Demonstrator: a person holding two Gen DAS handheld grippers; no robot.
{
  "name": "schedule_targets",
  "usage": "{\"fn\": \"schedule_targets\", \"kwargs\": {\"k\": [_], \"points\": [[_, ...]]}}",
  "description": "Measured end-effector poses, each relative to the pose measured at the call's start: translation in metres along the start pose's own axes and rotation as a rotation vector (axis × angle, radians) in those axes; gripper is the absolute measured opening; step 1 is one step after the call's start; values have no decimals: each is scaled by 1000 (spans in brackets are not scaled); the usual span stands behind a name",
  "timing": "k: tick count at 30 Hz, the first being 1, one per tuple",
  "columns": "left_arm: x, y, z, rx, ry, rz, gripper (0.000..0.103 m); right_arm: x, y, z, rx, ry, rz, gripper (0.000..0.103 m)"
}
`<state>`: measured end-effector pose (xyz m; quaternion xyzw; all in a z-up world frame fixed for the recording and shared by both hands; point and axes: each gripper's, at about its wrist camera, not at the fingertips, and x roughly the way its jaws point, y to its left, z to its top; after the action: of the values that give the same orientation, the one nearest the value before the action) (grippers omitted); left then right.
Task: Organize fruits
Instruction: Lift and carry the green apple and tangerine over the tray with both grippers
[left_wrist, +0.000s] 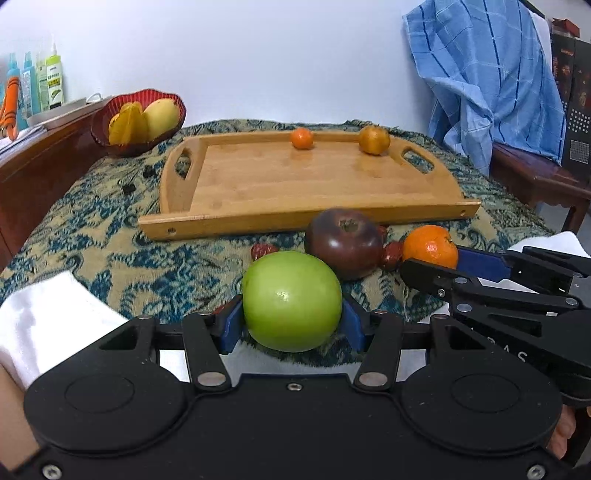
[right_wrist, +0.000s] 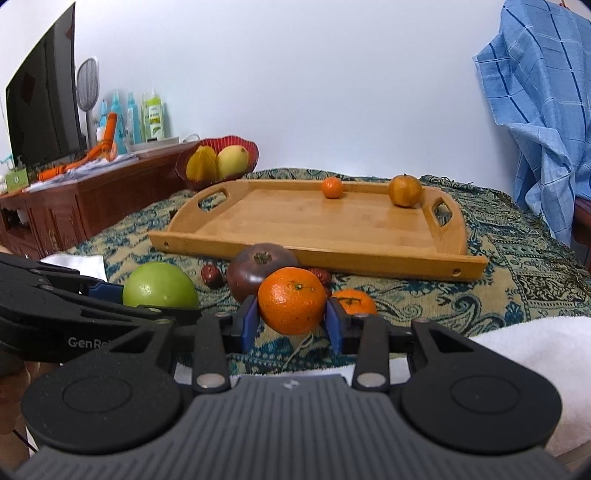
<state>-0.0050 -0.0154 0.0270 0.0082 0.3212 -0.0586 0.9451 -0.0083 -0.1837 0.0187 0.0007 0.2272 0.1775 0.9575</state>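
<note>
Green apple is clamped by left gripper, orange by right gripper, before tray's near edge; tray middle is bare.

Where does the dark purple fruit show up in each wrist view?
Left wrist view: the dark purple fruit sits just right of centre, behind the green apple in the left gripper.
Right wrist view: it sits left of centre, behind the orange in the right gripper.
Shared landmark: the wooden tray right behind it.
</note>
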Motion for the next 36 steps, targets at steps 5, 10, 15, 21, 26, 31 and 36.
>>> {"fn": "schedule_targets", "kwargs": {"k": [5,10,15,21,26,31,36], "points": [[2,-8,20,20,-27,3,52,2,-11,13,20,-28,-10,42],[12,-18,50,35,-55,-12,52,13,-29,37,39,-43,-36,42],[30,-24,87,37,-87,-49,52,35,-57,68,45,-40,-71,42],[67,-34,124,61,-91,-47,52,77,-94,96,68,-4,-118,43],[107,-33,144,31,-46,-53,52,110,-112,106,78,29,-164,43],[148,-26,162,-36,18,-77,52,137,-121,111,91,72,-171,43],[176,-27,169,-36,50,-65,52,160,-129,112,131,126,-166,43]]}}
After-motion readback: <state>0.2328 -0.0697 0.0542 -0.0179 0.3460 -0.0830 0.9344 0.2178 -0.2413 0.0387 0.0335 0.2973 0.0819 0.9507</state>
